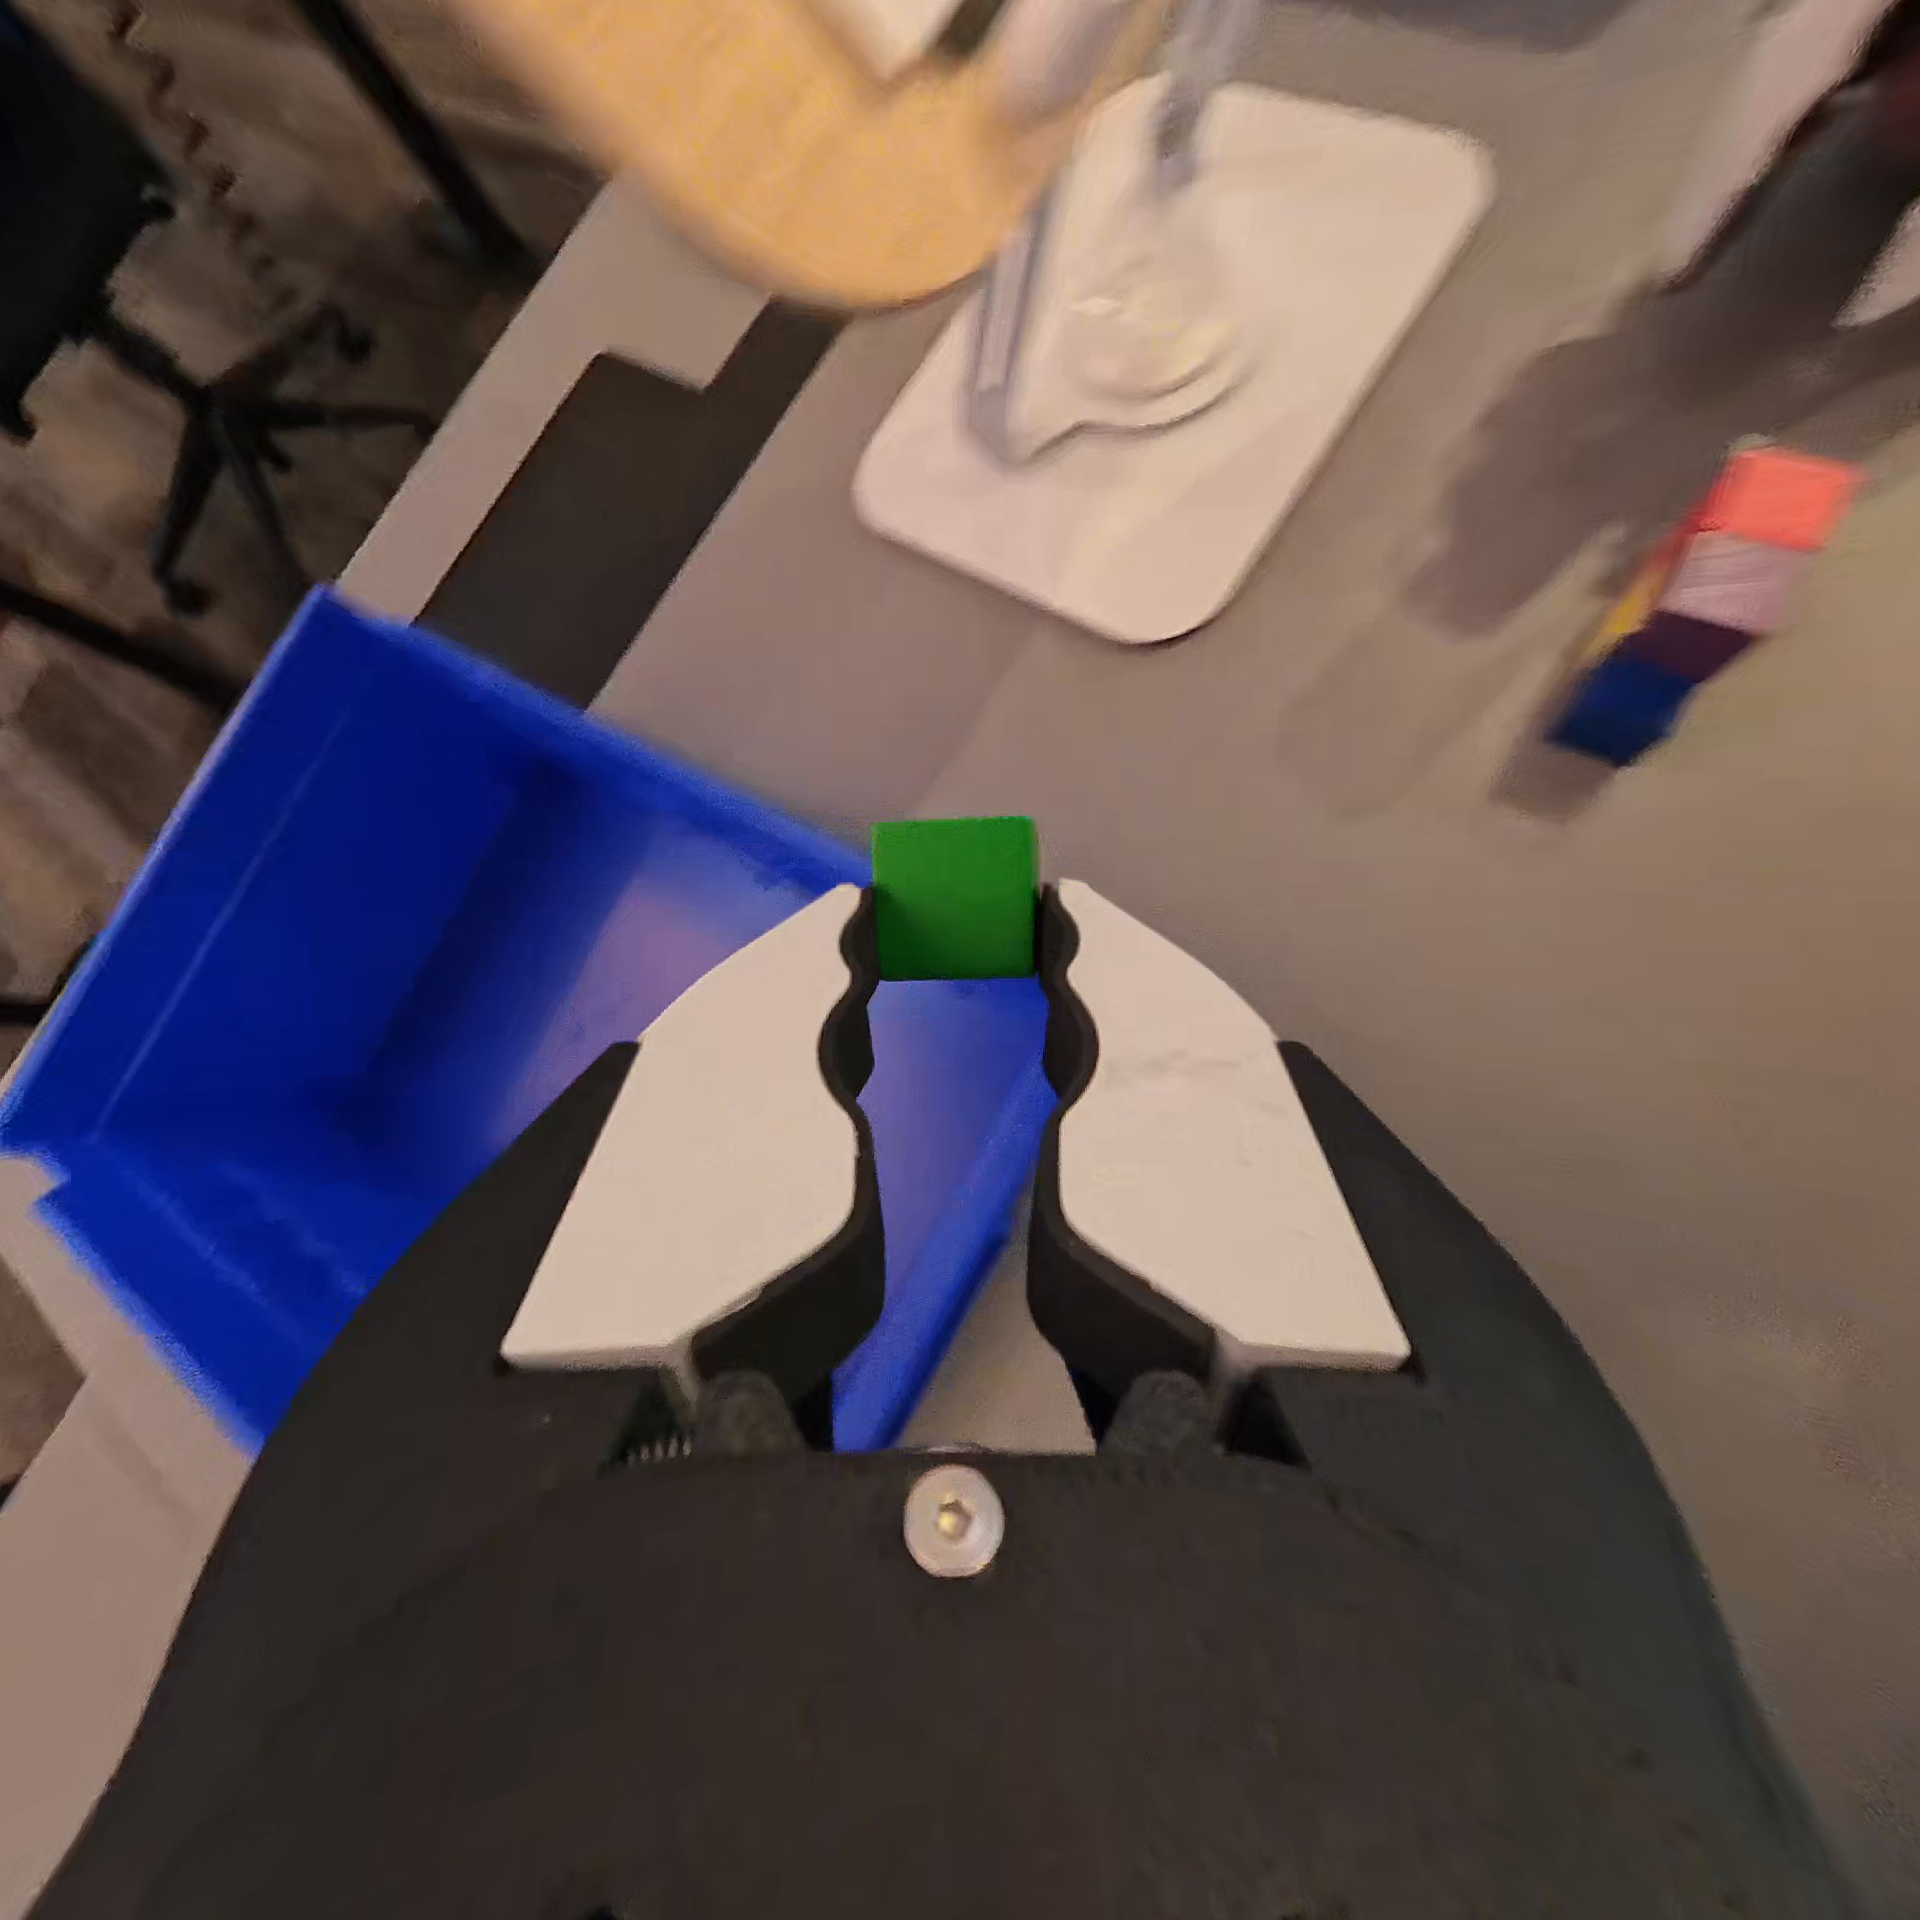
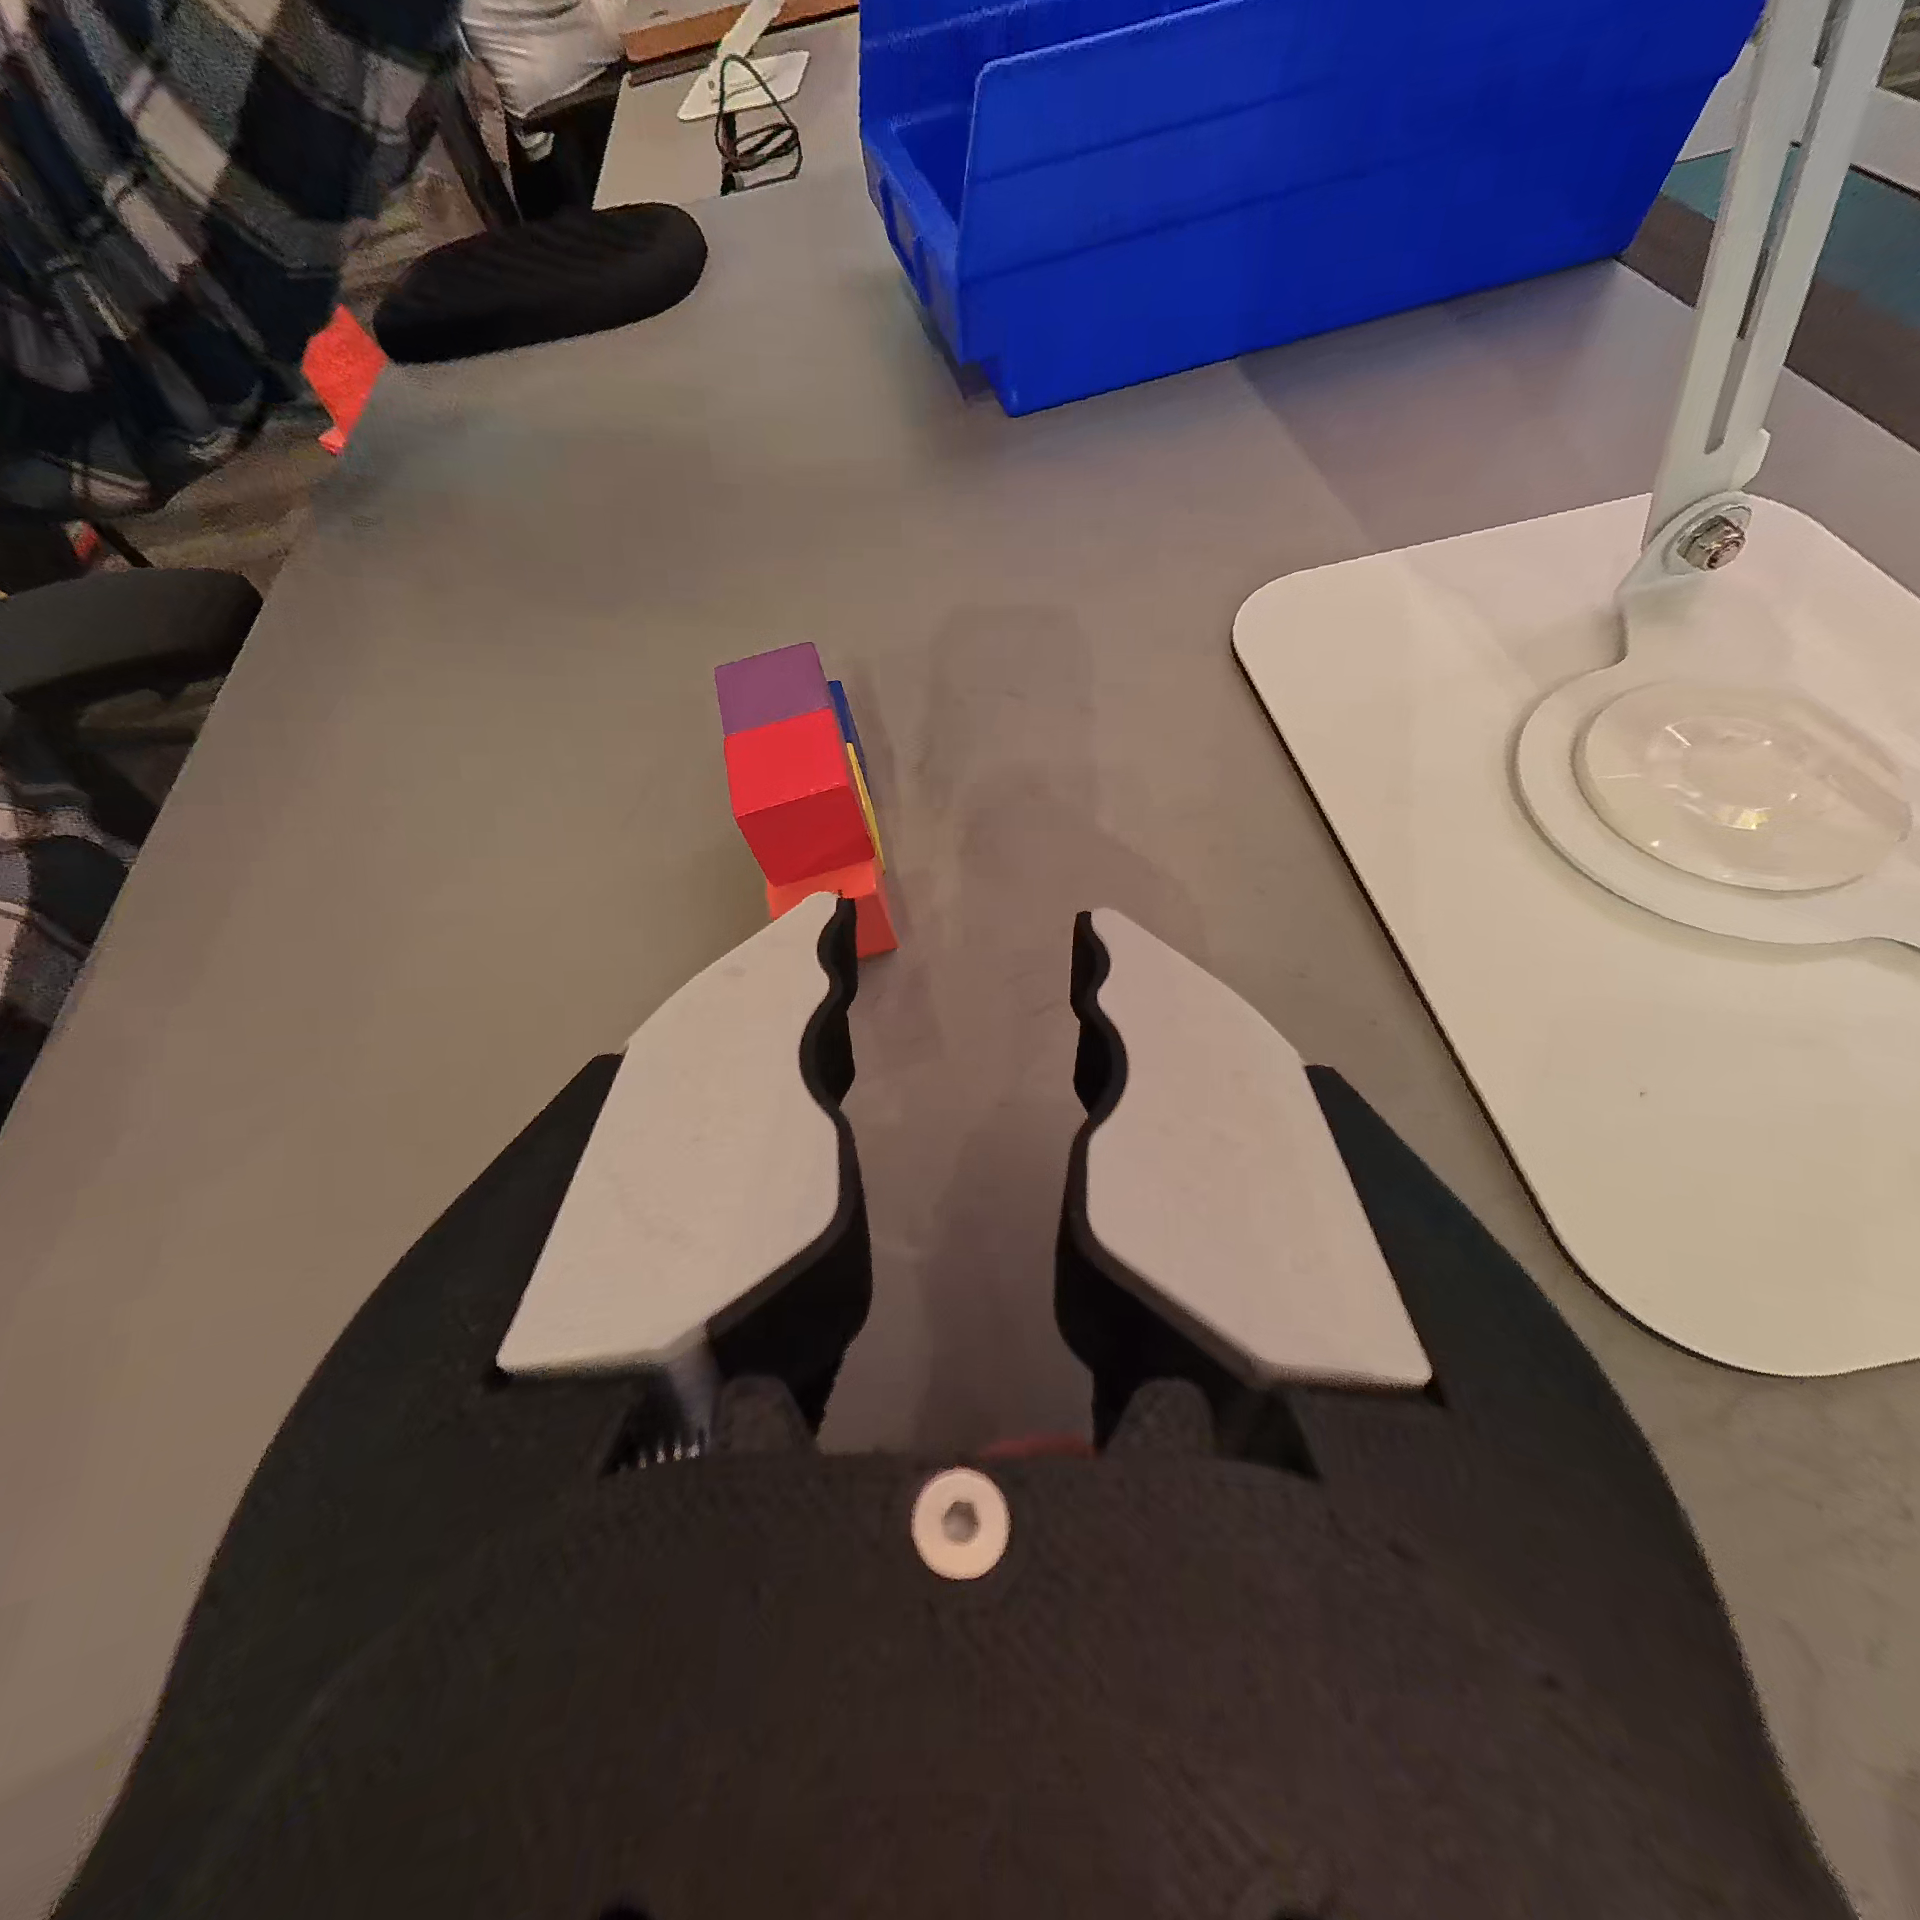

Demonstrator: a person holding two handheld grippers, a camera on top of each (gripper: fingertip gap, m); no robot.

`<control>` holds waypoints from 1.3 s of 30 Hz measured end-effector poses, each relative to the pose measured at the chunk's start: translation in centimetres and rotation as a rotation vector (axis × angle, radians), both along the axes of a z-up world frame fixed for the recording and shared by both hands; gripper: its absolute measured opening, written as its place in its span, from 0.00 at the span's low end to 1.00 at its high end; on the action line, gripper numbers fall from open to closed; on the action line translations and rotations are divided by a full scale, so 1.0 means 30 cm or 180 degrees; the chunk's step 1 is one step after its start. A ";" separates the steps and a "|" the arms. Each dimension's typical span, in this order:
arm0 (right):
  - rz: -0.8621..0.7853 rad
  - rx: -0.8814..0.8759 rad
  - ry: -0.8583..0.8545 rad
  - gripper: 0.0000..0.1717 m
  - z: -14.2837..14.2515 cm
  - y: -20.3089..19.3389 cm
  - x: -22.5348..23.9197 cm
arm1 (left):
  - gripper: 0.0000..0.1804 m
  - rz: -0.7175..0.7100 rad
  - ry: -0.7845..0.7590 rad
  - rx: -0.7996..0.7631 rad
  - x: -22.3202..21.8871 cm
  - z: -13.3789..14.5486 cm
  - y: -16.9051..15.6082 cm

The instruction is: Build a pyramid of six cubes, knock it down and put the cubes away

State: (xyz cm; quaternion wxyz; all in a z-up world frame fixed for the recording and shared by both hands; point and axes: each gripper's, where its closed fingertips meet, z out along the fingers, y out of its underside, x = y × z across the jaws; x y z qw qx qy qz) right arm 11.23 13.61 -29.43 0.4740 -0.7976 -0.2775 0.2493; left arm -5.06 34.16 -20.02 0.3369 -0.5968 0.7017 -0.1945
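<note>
In the left wrist view, the left hand-held gripper (image 1: 954,914) is clamping a green cube (image 1: 954,899) above the blue bin (image 1: 312,883), seemingly fetching the sixth piece. In the right wrist view, the right hand-held gripper (image 2: 961,925) is hanging apart beside the cube stack (image 2: 795,790) on the tabletop (image 2: 520,623); capping it needs careful alignment.

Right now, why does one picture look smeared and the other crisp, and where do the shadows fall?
Left wrist view: the blue plastic bin and stacked cubes are motion-smeared, while the small green cube in the tongs stays sharp. Right wrist view: crisp, with a soft shadow on the grey table.
</note>
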 end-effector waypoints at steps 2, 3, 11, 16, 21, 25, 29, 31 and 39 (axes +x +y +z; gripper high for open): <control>0.0008 0.0017 -0.0023 0.23 0.000 -0.002 -0.002 | 0.16 -0.0260 -0.0078 0.0045 0.041 0.016 -0.143; 0.0010 0.0025 -0.0030 0.23 0.000 -0.003 -0.003 | 0.16 -0.0399 -0.0076 0.0022 0.063 0.014 -0.213; 0.0026 0.0026 -0.0070 0.23 -0.003 -0.013 -0.003 | 0.16 -0.1105 0.0300 -0.0061 0.240 -0.136 -0.525; 0.0068 0.0004 -0.0084 0.23 -0.007 -0.016 -0.008 | 0.16 -0.1312 0.0413 -0.0057 0.306 -0.199 -0.596; 0.0096 -0.0018 -0.0083 0.23 -0.010 -0.017 -0.011 | 0.16 -0.1395 0.0533 -0.0043 0.331 -0.246 -0.624; 0.0108 -0.0026 -0.0088 0.23 -0.011 -0.017 -0.013 | 0.16 -0.1441 0.0601 -0.0086 0.334 -0.271 -0.632; 0.0112 -0.0031 -0.0088 0.23 -0.012 -0.016 -0.013 | 0.16 -0.1476 0.0666 -0.0070 0.334 -0.289 -0.637; 0.0114 -0.0031 -0.0089 0.23 -0.012 -0.016 -0.014 | 0.16 -0.1497 0.0709 -0.0054 0.332 -0.297 -0.641; 0.0118 -0.0033 -0.0093 0.23 -0.013 -0.016 -0.015 | 0.16 -0.1521 0.0781 -0.0056 0.329 -0.304 -0.644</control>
